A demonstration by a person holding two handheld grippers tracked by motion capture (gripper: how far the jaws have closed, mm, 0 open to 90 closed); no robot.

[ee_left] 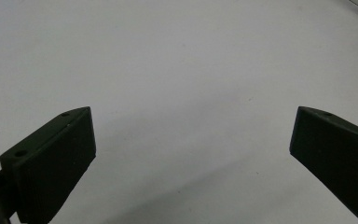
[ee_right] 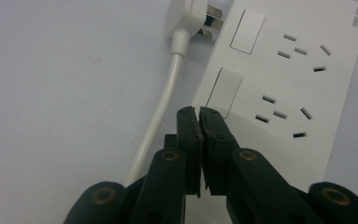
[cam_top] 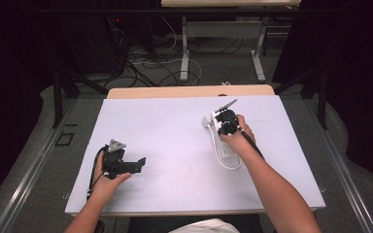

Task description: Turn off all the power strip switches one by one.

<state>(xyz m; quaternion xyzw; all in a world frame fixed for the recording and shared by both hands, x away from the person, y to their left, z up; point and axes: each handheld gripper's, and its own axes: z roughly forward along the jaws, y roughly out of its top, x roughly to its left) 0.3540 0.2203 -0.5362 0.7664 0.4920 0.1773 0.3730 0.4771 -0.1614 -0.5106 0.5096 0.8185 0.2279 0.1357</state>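
Observation:
A white power strip (ee_right: 279, 79) lies flat on the white table, with two rocker switches (ee_right: 223, 91) and two socket groups. Its white plug (ee_right: 191, 16) lies against its far end, and the cable (ee_right: 161, 112) runs down beside it. My right gripper (ee_right: 198, 112) is shut with nothing between its jaws, the tips just over the strip's edge by the nearer switch. In the high view the right gripper (cam_top: 223, 127) stands over the strip (cam_top: 227, 148) at centre right. My left gripper (cam_top: 140, 165) rests at the front left, open and empty; its jaws (ee_left: 193, 114) stand wide over bare table.
The strip's cable loops (cam_top: 229, 164) toward the front of the white tabletop (cam_top: 175, 126). A wooden edge (cam_top: 189, 91) borders the table's far side. Beyond it stand table legs (cam_top: 184, 53) and loose cables on the floor.

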